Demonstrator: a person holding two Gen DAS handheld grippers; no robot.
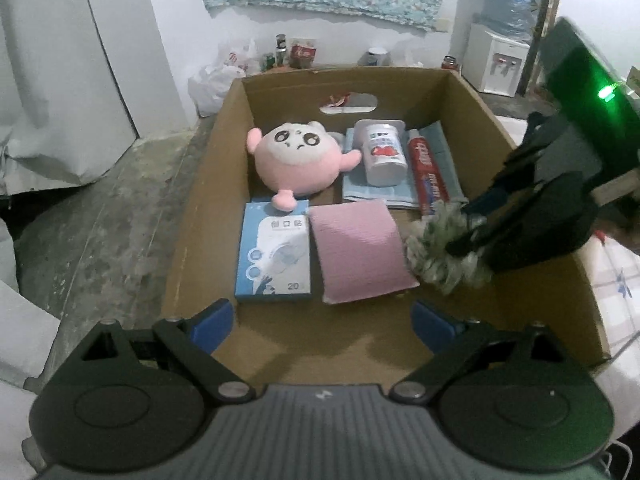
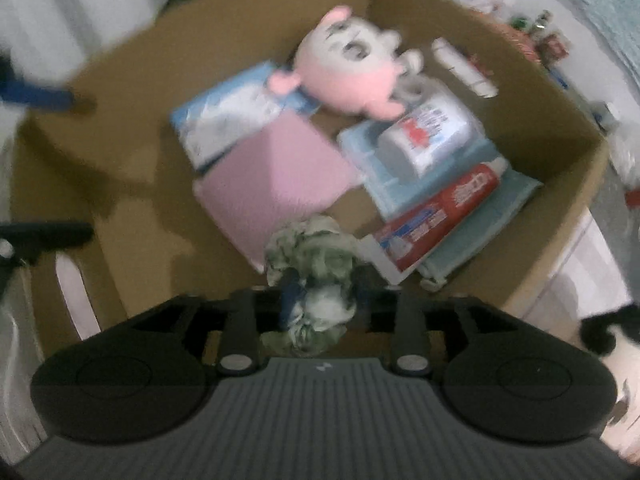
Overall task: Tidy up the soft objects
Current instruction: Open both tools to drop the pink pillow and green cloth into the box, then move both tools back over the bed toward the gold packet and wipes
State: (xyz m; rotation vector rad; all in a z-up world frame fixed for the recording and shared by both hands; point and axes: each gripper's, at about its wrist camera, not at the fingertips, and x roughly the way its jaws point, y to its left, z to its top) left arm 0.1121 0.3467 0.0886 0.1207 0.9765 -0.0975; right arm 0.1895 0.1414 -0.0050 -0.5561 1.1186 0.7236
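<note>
Bare cardboard box (image 1: 460, 92) floor near left gripper (image 1: 323, 322).

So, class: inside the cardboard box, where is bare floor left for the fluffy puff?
Bare cardboard box floor lies along the near wall, in front of the blue packet and pink cloth. The far half is crowded: plush toy, white cup, toothpaste. The right gripper holds the puff.

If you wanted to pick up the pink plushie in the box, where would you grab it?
Probably by the pink plushie's round body, coming straight down from above with the open left hand-held gripper. It lies face up in the cardboard box, whose walls block the sides; its little arms look too small to hold firmly.
</note>
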